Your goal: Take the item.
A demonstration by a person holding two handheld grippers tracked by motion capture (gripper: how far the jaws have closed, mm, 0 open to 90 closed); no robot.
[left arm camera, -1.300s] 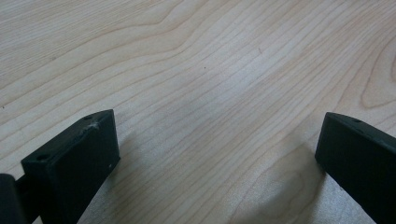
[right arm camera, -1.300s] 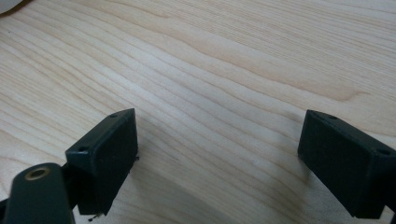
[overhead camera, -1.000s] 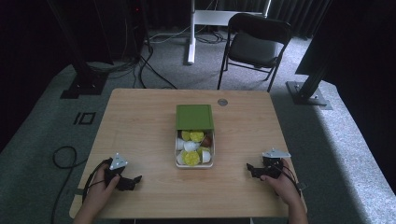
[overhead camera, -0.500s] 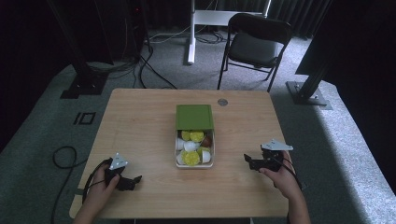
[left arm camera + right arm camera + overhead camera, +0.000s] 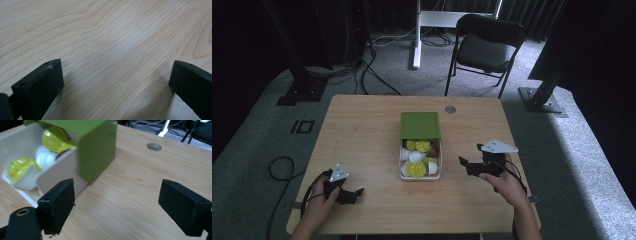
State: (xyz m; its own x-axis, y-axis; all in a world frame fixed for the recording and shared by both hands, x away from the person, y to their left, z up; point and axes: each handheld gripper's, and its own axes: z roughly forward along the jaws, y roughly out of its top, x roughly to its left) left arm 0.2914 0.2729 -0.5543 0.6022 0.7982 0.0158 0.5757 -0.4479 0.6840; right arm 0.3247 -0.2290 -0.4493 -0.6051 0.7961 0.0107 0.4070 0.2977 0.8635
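A white box (image 5: 402,172) stands at the table's middle, its green sleeve (image 5: 420,125) slid back over the far half. Inside lie several small capsules (image 5: 417,169) with yellow-green or white lids. My right gripper (image 5: 466,163) hovers open just right of the box, jaws pointing toward it. In the right gripper view the box wall (image 5: 58,173) and green sleeve (image 5: 96,157) sit ahead at the left, with capsules (image 5: 18,167) visible, and nothing lies between the fingers (image 5: 58,200). My left gripper (image 5: 354,192) rests open near the front left of the table, over bare wood (image 5: 112,50).
The wooden table (image 5: 362,130) has a round cable hole (image 5: 450,109) at its far edge, shown as the hole (image 5: 154,146) in the right gripper view. A black folding chair (image 5: 484,47) stands beyond the table. Cables lie on the carpet at left.
My right gripper has lifted and moved left and forward toward the box. The left gripper has stayed in place.
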